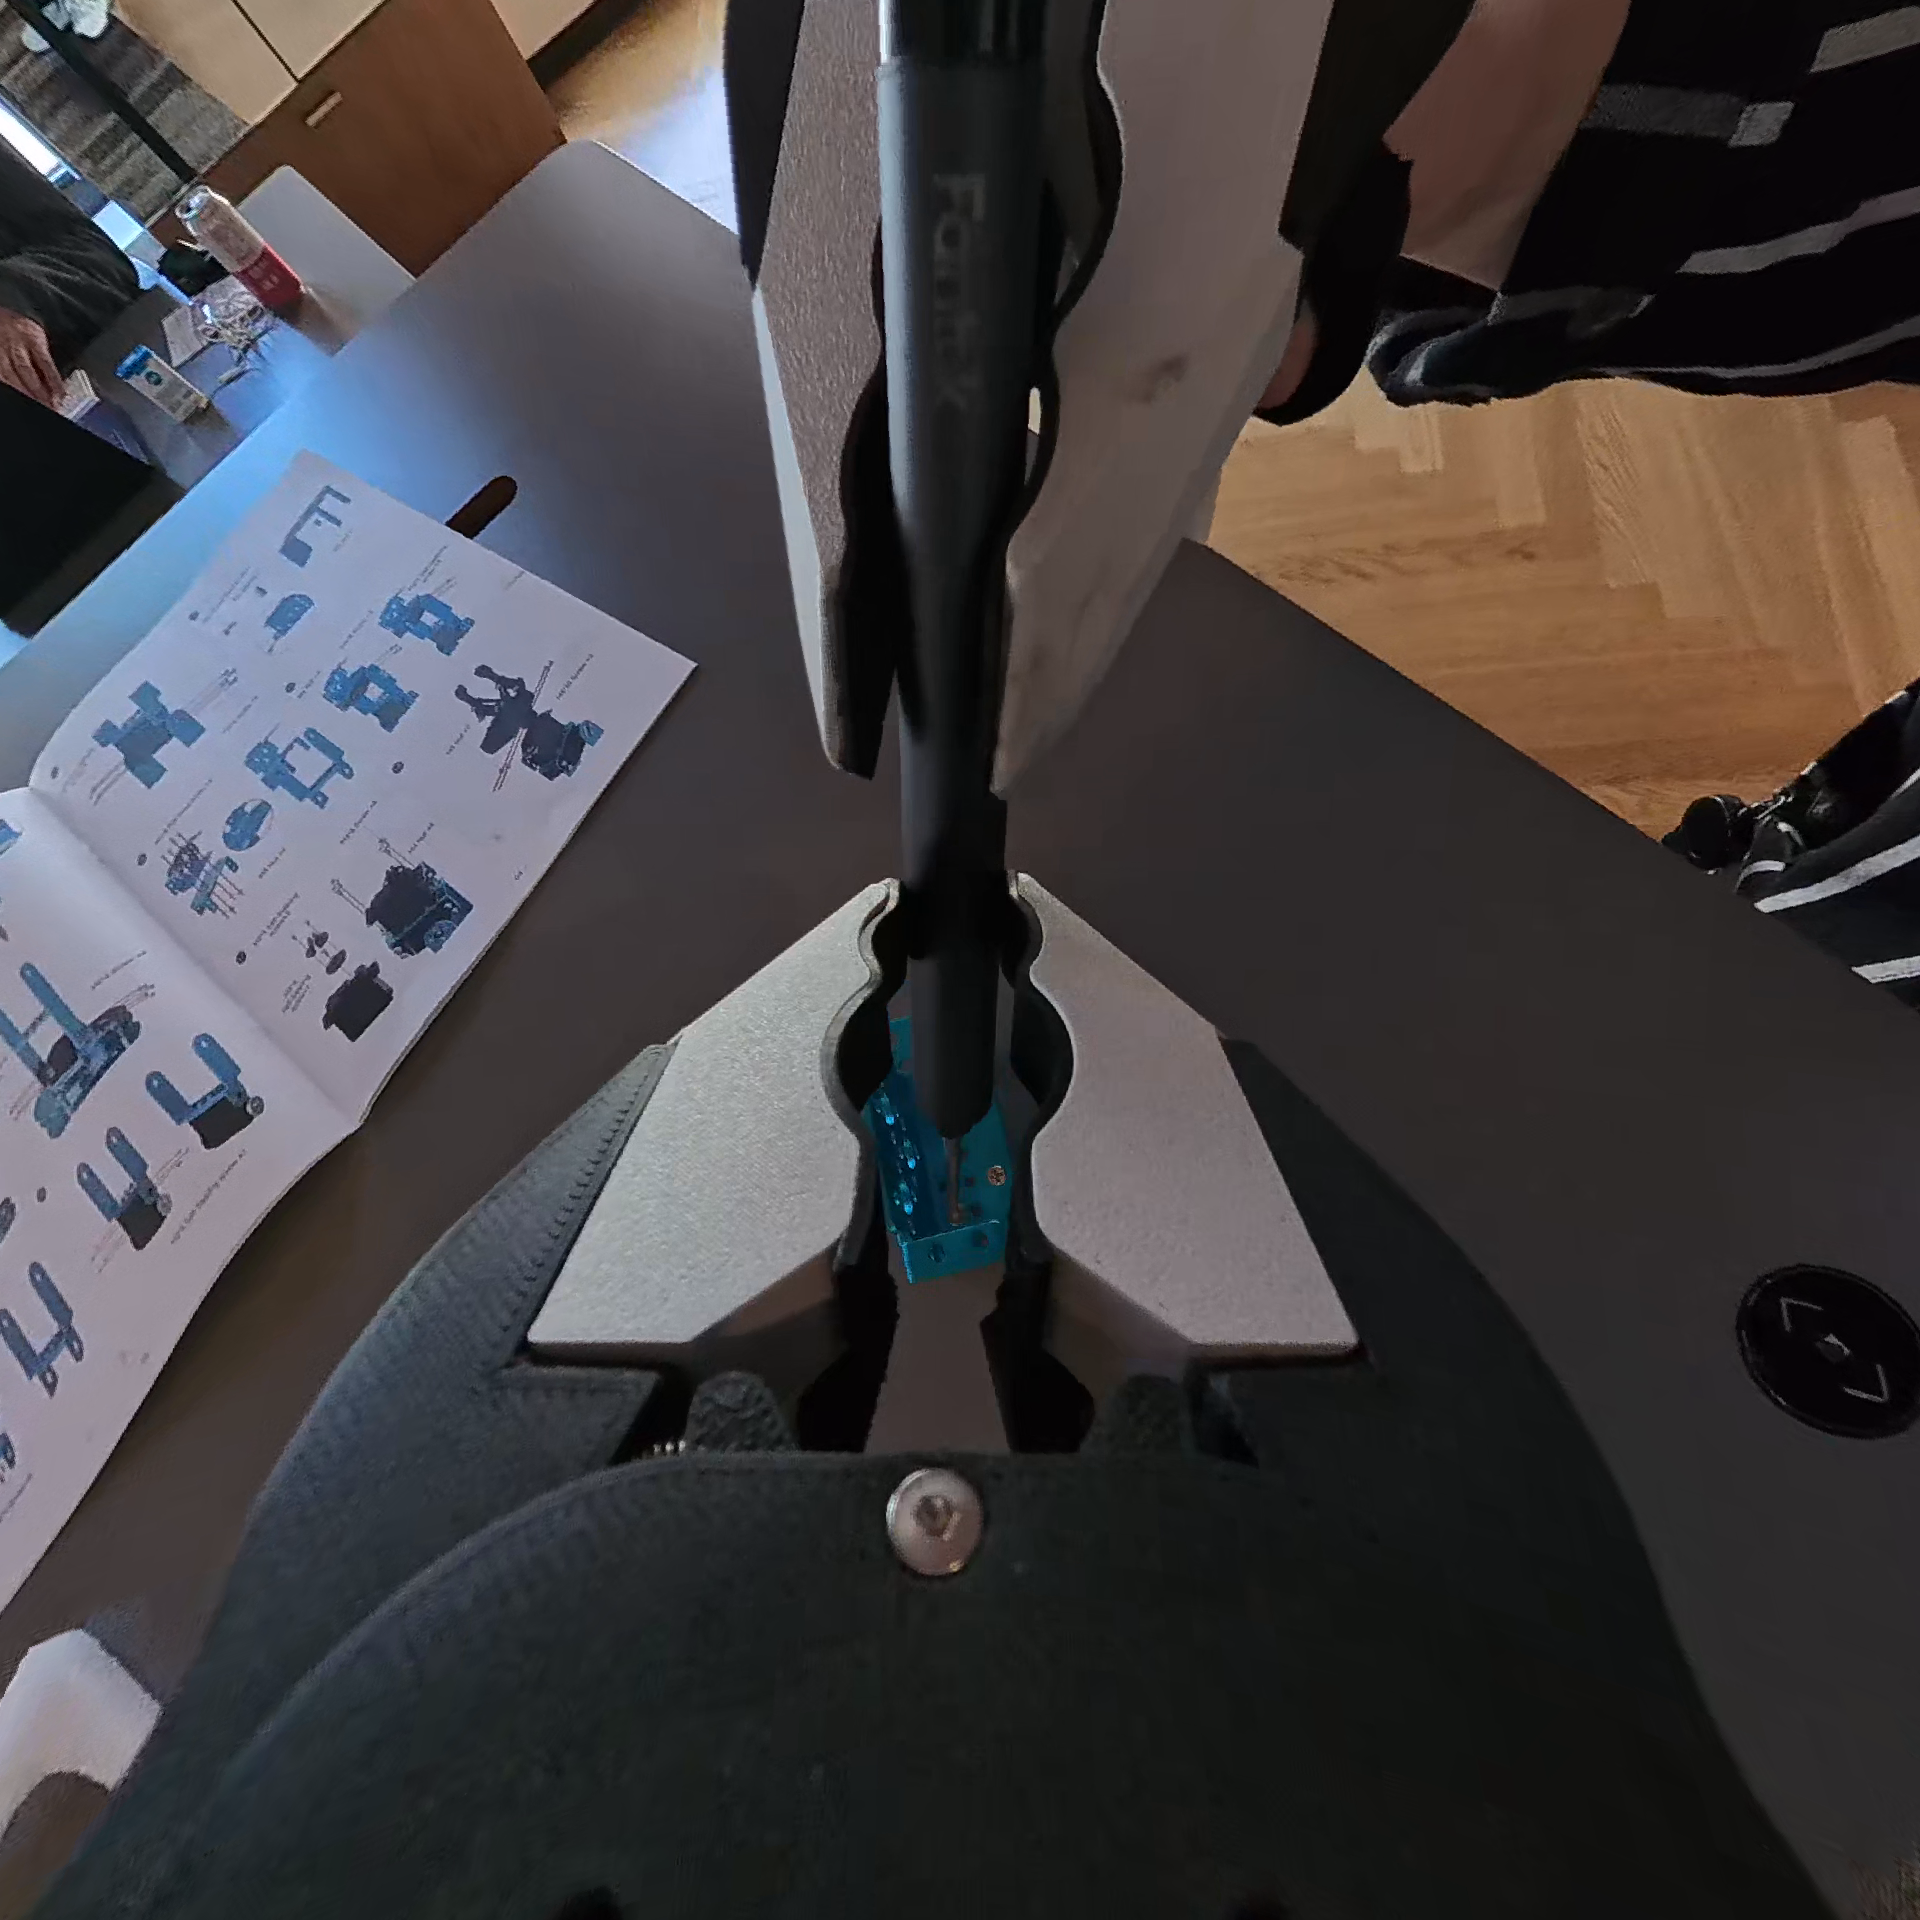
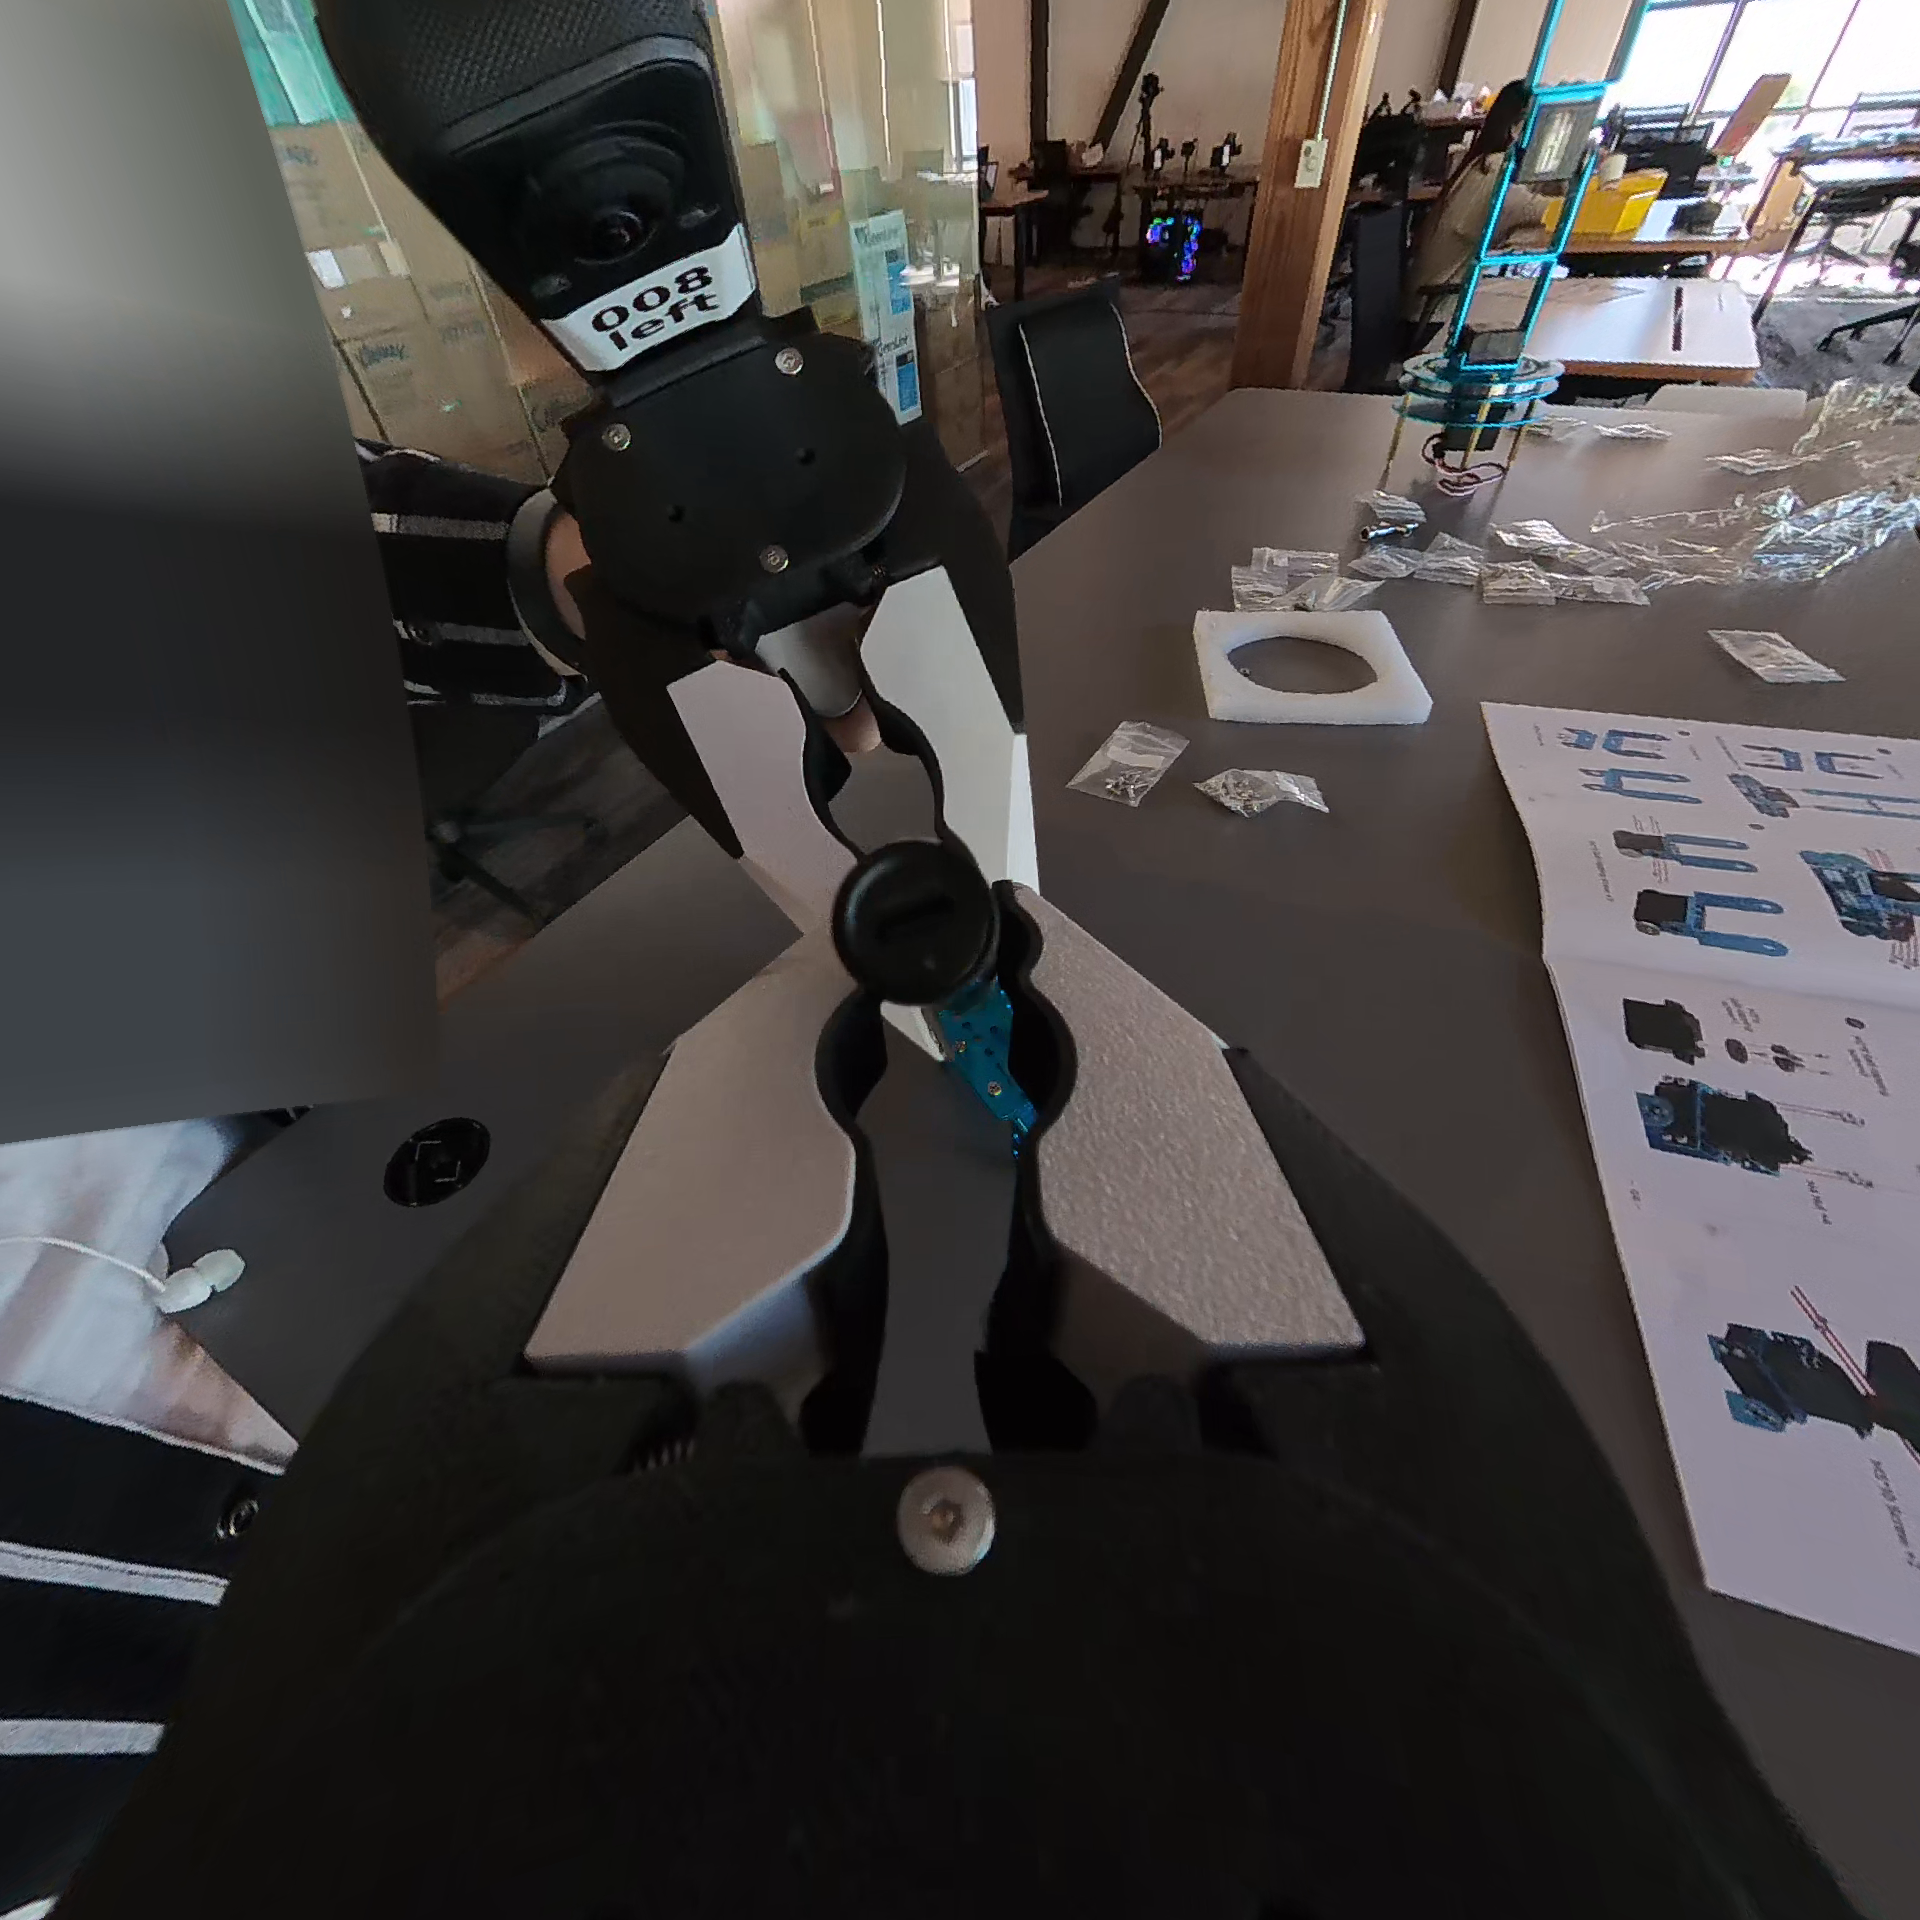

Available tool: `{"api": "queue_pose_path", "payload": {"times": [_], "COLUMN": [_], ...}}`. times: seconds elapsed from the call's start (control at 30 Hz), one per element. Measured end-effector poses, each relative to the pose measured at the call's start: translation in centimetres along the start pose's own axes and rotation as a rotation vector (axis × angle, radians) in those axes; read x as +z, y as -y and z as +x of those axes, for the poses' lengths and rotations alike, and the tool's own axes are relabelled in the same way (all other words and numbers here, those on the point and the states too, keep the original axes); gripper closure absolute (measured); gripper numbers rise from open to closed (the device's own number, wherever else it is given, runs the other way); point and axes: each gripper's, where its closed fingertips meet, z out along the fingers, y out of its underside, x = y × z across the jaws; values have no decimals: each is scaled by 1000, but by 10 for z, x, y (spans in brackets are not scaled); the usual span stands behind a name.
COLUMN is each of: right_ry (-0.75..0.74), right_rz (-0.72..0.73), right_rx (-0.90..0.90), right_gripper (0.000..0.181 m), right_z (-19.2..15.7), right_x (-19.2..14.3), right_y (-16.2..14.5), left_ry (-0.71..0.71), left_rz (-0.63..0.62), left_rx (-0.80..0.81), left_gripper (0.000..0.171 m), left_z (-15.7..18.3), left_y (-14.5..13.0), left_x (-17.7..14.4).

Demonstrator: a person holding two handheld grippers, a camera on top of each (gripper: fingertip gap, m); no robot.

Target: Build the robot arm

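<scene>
- Fingers [image 1: 727, 1143] of the left gripper [image 1: 956, 904]: drawn close together and pinching a blue bracket [image 1: 940, 1184] between the dark inner pads, low over the desk [image 1: 1351, 1039].
- Blue bracket: small piece of anodised metal, folded and drilled with rows of holes, with a silver screw head showing on its top face. It sits near the desk edge on the person's side.
- Fingers [image 2: 1132, 1143] of the right gripper [image 2: 935, 935]: pressed onto a screwdriver [image 1: 940, 520], gripping the shaft near its round end cap.
- Screwdriver: slim, black and pen-shaped. It runs down between the left fingertips, and its thin bit rests on the bracket's top face, roughly square to it.
- Instruction booklet [image 1: 312, 831]: lies open and flat beside the grippers, showing blue part diagrams.
- Round black grommet [image 1: 1829, 1351]: set into the desk near the person's edge.
- White foam square [image 2: 1311, 665] with a round cut-out, and small bags of screws [image 2: 1127, 762]: farther toward the far edge.
- Blue tower model [image 2: 1496, 260]: stands at the far edge.
</scene>
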Motion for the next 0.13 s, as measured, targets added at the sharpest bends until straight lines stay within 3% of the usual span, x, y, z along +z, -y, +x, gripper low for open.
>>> {"api": "queue_pose_path", "payload": {"times": [0.13], "right_ry": [-13], "right_rz": [14], "right_rx": [19], "right_gripper": [164], "right_z": [3], "right_x": [-3], "right_y": [-5], "left_ry": [-13], "left_rz": [-7], "left_rx": [4], "left_gripper": [155], "left_z": [0], "left_y": [-1], "left_x": [4]}}
